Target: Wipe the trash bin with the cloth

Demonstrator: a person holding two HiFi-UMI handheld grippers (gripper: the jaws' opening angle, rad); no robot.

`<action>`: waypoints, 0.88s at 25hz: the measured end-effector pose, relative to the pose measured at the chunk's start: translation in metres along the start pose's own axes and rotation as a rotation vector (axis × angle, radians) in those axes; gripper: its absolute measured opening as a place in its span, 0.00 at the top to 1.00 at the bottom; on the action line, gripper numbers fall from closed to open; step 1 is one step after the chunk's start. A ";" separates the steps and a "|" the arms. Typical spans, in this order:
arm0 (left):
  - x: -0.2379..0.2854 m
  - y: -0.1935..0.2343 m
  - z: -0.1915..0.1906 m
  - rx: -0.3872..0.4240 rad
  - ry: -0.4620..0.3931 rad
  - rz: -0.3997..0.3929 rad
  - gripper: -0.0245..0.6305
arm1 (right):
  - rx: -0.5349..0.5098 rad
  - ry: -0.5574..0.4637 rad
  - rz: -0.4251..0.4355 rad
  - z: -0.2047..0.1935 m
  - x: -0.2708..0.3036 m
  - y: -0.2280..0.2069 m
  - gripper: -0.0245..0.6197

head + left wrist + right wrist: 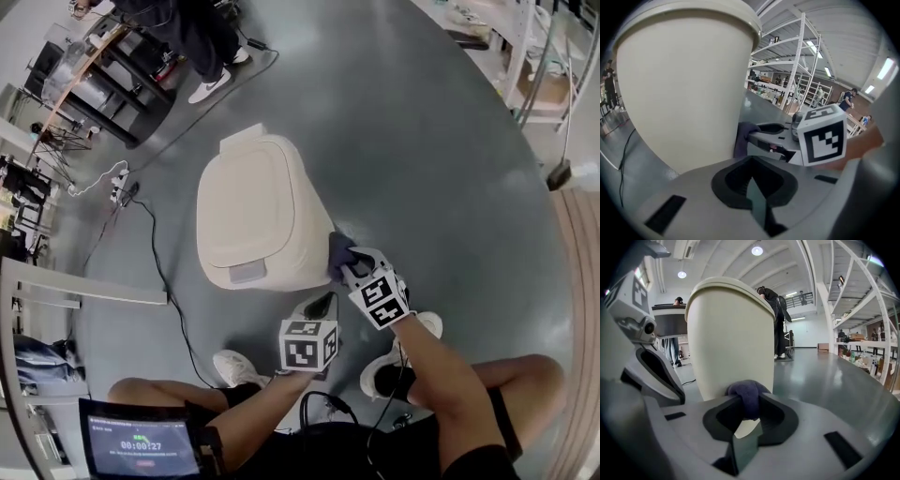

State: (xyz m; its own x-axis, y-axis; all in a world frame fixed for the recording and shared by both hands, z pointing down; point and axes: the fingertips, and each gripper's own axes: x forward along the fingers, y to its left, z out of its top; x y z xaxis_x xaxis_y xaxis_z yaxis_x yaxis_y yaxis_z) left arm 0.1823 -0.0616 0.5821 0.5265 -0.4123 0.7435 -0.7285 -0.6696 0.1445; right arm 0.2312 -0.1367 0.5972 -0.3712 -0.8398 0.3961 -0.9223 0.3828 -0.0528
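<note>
A cream trash bin [251,214] with a closed lid stands on the grey floor. My right gripper [345,267] is shut on a dark purple cloth [337,249] and presses it against the bin's lower right side. In the right gripper view the cloth [747,393] is bunched between the jaws of the right gripper [749,406], touching the bin wall [731,333]. My left gripper [319,306] hangs just below the bin's front right corner, shut and holding nothing. In the left gripper view the left gripper [752,176] is close to the bin [684,84], and the cloth [742,138] shows beside it.
A black cable [161,272] runs along the floor left of the bin to a power strip [122,184]. A person [202,47] stands beyond the bin by tables [94,75]. Shelving [525,56] lines the far right. The wearer's shoes [236,367] are near the bin.
</note>
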 end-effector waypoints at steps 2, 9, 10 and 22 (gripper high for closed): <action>-0.002 0.002 -0.005 0.009 0.011 0.005 0.97 | 0.019 -0.004 0.006 -0.007 0.005 -0.001 0.86; -0.002 0.012 -0.013 -0.078 -0.004 0.032 0.97 | 0.014 0.037 0.012 -0.036 0.022 -0.008 0.86; -0.002 0.014 -0.010 -0.074 -0.020 0.038 0.97 | 0.012 0.035 0.015 -0.039 0.023 -0.009 0.86; -0.015 0.013 0.030 -0.112 -0.139 0.061 0.97 | -0.005 -0.208 0.065 0.049 -0.003 -0.032 0.86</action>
State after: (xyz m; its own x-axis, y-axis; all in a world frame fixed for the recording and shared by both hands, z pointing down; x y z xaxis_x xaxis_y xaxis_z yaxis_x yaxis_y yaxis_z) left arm 0.1780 -0.0822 0.5529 0.5293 -0.5365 0.6572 -0.8013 -0.5706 0.1796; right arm 0.2569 -0.1658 0.5526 -0.4444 -0.8745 0.1945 -0.8954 0.4401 -0.0672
